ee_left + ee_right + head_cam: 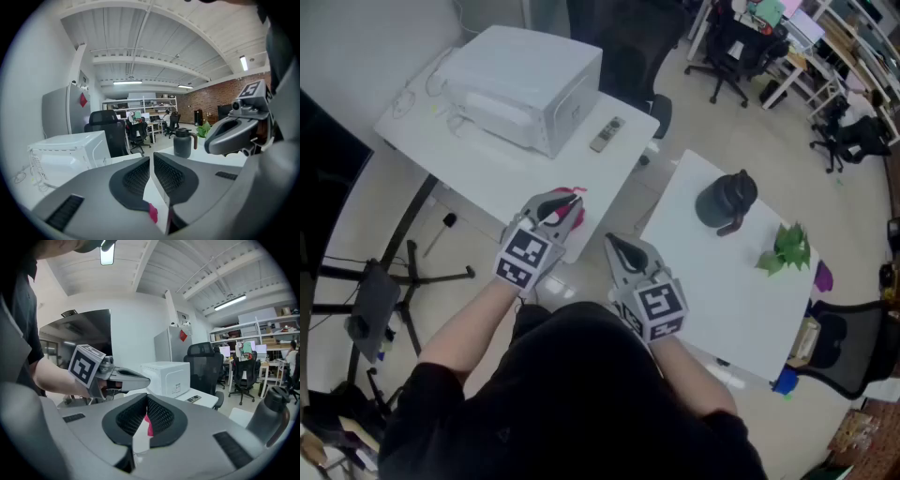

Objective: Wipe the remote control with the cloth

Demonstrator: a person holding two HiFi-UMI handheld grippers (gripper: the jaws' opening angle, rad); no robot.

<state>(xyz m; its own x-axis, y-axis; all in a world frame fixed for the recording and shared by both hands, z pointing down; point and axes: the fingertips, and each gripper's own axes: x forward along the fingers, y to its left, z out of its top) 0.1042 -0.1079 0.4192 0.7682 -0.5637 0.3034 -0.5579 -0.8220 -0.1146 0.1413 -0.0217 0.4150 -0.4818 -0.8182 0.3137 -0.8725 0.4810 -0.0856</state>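
Note:
The grey remote control (607, 134) lies on the white table (478, 159), just right of a white box; the right gripper view also shows the remote control (193, 399). A pink-red cloth (577, 217) rests at that table's near corner. My left gripper (570, 195) hovers right over the cloth, its jaws closed to a thin slit with nothing in it (151, 161). Only a pink scrap of cloth (153, 213) shows below its pads. My right gripper (612, 242) hangs beside the corner over the floor, shut and empty (146, 399).
A white box (530, 84) with cables fills the table's far left. A second white table (741, 309) to the right carries a black jug (727, 200) and a green plant (786, 248). A tripod stand (384, 291) is on the floor at left, and office chairs stand behind.

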